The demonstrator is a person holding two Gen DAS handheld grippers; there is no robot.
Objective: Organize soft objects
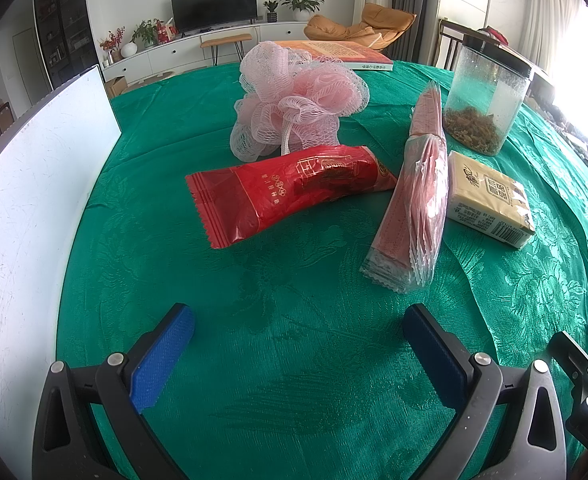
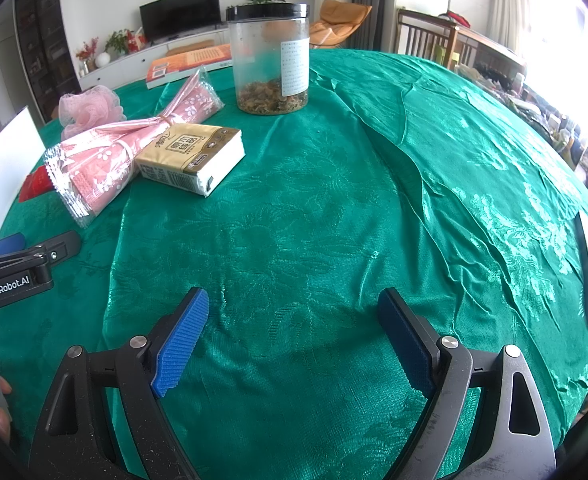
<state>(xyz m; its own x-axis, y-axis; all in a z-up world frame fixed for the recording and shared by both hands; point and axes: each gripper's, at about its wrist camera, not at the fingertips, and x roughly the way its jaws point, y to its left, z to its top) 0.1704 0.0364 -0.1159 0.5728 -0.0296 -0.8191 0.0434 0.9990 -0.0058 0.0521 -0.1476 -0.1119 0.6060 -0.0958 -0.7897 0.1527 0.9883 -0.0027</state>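
I've got both grippers hovering over the green tablecloth (image 1: 294,360), left gripper (image 1: 298,354) and right gripper (image 2: 294,340) spread wide, nothing between the pads. Ahead lie the red packet (image 1: 290,190), the pink mesh pouf (image 1: 294,96), the pink bundle (image 1: 414,200) touching the tissue pack (image 1: 490,198).

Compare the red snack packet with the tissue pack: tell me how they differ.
The red snack packet is glossy red foil with crimped, serrated ends; the tissue pack is a beige, blocky brick bearing a barcode. The packet lies alone left of the pink wrapped bundle; the tissue pack sits against the bundle's right side. Both lie flat on the green tablecloth, ungripped.
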